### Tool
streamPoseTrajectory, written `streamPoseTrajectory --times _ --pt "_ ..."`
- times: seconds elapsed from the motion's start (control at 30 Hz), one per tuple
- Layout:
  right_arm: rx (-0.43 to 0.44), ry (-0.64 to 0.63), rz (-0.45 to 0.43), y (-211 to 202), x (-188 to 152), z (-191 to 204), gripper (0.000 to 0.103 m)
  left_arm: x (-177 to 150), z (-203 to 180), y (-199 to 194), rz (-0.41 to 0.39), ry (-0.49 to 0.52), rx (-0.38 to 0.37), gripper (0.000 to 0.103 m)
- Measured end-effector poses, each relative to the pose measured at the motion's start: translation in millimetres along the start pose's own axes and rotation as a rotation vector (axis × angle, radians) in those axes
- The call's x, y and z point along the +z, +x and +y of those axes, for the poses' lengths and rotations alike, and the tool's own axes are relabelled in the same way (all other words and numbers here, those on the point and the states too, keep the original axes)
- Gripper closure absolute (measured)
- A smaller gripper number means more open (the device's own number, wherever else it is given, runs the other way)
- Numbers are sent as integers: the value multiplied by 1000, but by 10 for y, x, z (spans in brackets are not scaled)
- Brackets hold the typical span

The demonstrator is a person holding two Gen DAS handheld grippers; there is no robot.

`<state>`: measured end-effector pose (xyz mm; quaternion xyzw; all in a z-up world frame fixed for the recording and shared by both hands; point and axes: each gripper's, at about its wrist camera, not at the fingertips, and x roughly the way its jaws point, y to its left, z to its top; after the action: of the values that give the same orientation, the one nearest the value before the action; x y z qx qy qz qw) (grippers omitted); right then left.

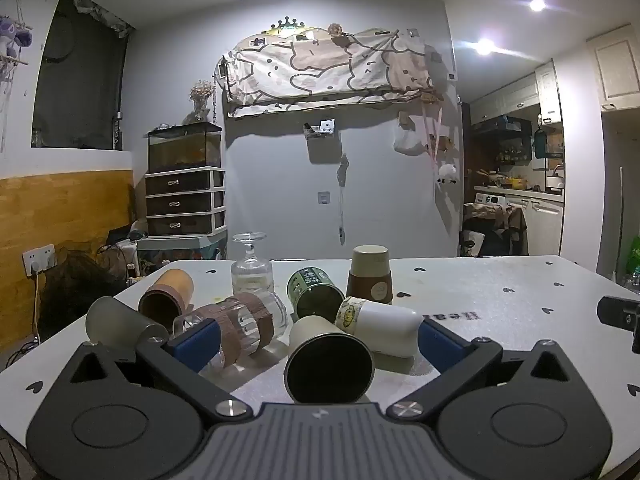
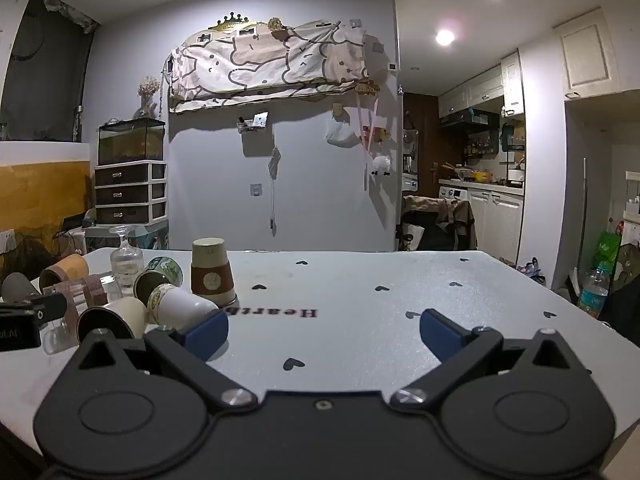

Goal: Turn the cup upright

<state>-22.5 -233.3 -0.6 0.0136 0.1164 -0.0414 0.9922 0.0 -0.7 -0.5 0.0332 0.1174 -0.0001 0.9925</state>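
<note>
Several cups lie on a white table. In the left wrist view a cream cup lies on its side, dark mouth toward me, between the open jaws of my left gripper. Behind it lie a white cup with a yellow band, a green patterned cup, a glass mug with a brown sleeve, a brown cup and a grey cup. A brown-sleeved paper cup and a glass goblet stand upside down. My right gripper is open and empty over bare table; the cream cup lies to its left.
The table has black hearts and mirrored lettering. The left gripper's body shows at the right wrist view's left edge. Behind the table are a drawer unit, a wall and a kitchen at the right.
</note>
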Motion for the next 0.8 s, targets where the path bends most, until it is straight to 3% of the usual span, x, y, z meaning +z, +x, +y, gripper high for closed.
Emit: streamPoseTrajectory --times 0.3,0.37,0.8 --pt "1 4 -5 3 -4 -3 0 16 -112 -25 1 -1 -3 0" --pt "1 5 -2 8 7 -9 0 -2 27 27 9 -21 -2 0" --pt "-8 7 5 20 -40 -27 0 -9 52 41 17 -24 5 0"
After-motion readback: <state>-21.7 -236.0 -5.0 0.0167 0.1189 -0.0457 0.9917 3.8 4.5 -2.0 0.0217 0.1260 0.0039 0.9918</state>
